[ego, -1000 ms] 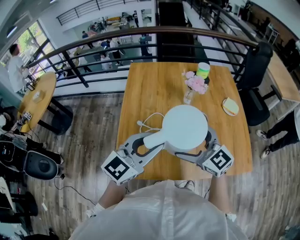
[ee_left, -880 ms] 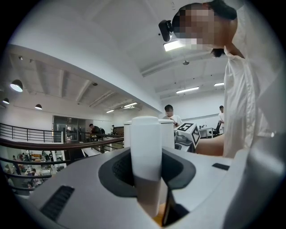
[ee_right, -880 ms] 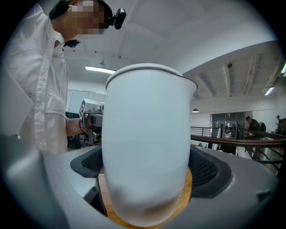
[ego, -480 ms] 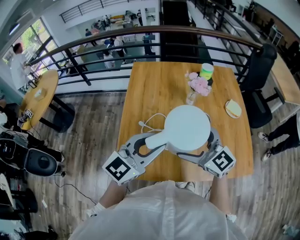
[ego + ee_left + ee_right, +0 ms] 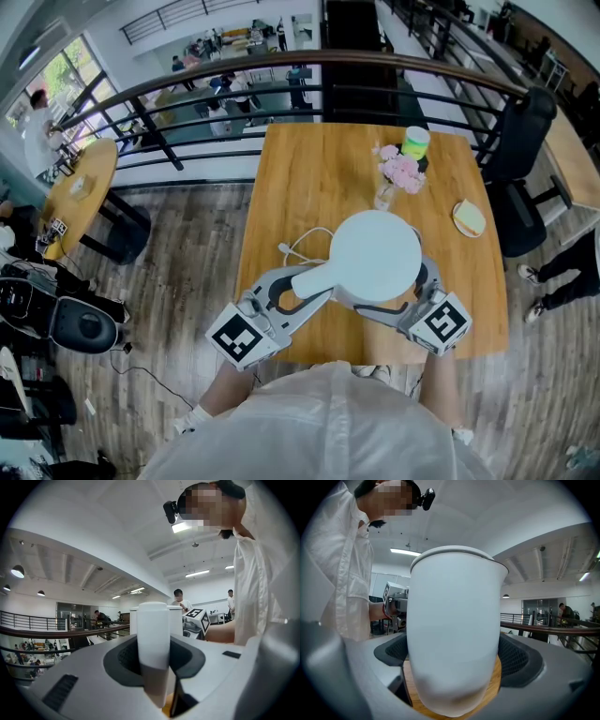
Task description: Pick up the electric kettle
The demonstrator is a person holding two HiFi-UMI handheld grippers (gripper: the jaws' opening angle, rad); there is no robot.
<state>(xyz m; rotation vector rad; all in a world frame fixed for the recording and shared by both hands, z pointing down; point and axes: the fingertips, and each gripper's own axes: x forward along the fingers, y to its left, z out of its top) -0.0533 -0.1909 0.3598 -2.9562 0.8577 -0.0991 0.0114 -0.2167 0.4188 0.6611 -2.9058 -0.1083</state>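
**Position.** The electric kettle (image 5: 375, 253) sits between the two grippers, over the near part of the table (image 5: 300, 169). Its handle (image 5: 153, 634) stands upright between the jaws of the left gripper (image 5: 295, 289). Its body (image 5: 457, 630) fills the jaws of the right gripper (image 5: 398, 292), lid above jaw level. Whether the base is clear of the wood can't be told from any view.

**Grip state.**
- L gripper: clenched on the handle, pads against both sides, jaws about half-way apart.
- R gripper: clamped on the lower body, a pad on each flank, jaws set wide.

**Handling (est.).**
- Shell: rigid, smooth, matte plastic or coated metal. It won't deform, but likely slips on the R pads because the wall curves and tapers toward the bottom.
- Wt.: moderate if empty, much heavier if filled. Fill level is not visible, so assume liquid and keep the kettle upright.
- Primary hold pt.: the handle, which is narrow, flat-sided and made to carry the load. The body grip is a steadying aid only.
- Cord (image 5: 298, 242): lies on the table just beyond the L gripper tips. Where it ends isn't visible, so it may snag.
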